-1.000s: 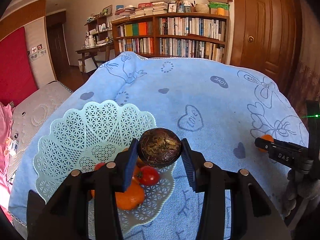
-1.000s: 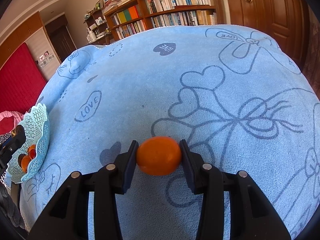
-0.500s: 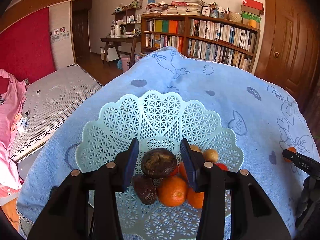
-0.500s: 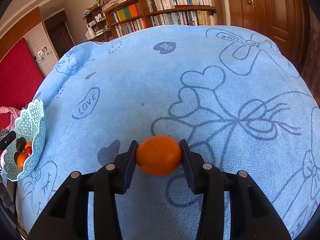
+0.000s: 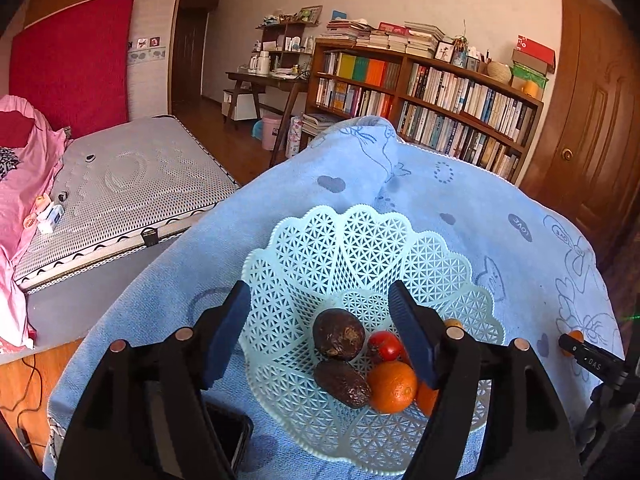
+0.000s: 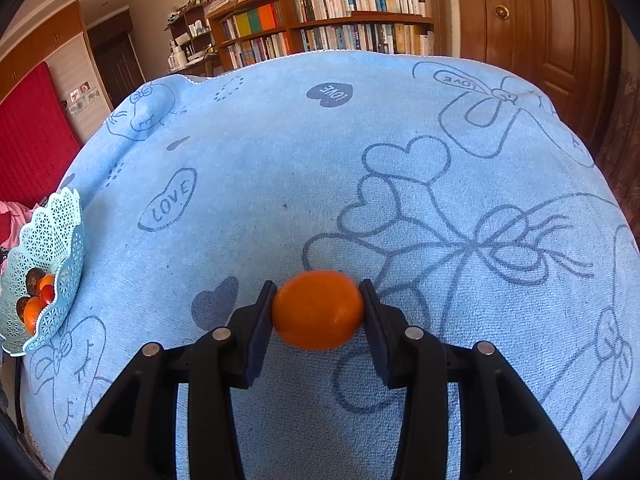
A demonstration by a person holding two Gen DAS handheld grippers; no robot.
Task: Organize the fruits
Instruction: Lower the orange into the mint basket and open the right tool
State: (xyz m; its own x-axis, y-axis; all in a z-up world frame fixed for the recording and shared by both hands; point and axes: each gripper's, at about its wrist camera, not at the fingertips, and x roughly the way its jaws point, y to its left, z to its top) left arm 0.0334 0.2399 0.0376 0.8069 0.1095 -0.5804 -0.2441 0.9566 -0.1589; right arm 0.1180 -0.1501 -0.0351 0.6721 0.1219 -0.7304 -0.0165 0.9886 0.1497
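Note:
A pale green lattice basket (image 5: 360, 248) sits on the blue towel and holds two dark brown fruits (image 5: 338, 334), a small red fruit (image 5: 385, 345) and oranges (image 5: 392, 386). My left gripper (image 5: 320, 332) hangs open above the basket, its fingers wide on either side of the upper brown fruit and apart from it. In the right wrist view my right gripper (image 6: 318, 312) is shut on an orange fruit (image 6: 318, 309) just above the towel. The basket (image 6: 52, 236) shows far left there. The right gripper's tip (image 5: 588, 360) appears at the right edge of the left wrist view.
The blue towel (image 6: 320, 160) with heart and bow prints covers the table. A dark phone-like slab (image 5: 228, 436) lies near the basket's front left. A bed (image 5: 132, 188) stands left, and a bookshelf (image 5: 424, 92) and wooden door (image 5: 592, 112) stand behind.
My left gripper carried the dark brown fruit over the basket, opened, and the fruit now lies in the basket. The right gripper stayed shut on the orange fruit, barely shifting.

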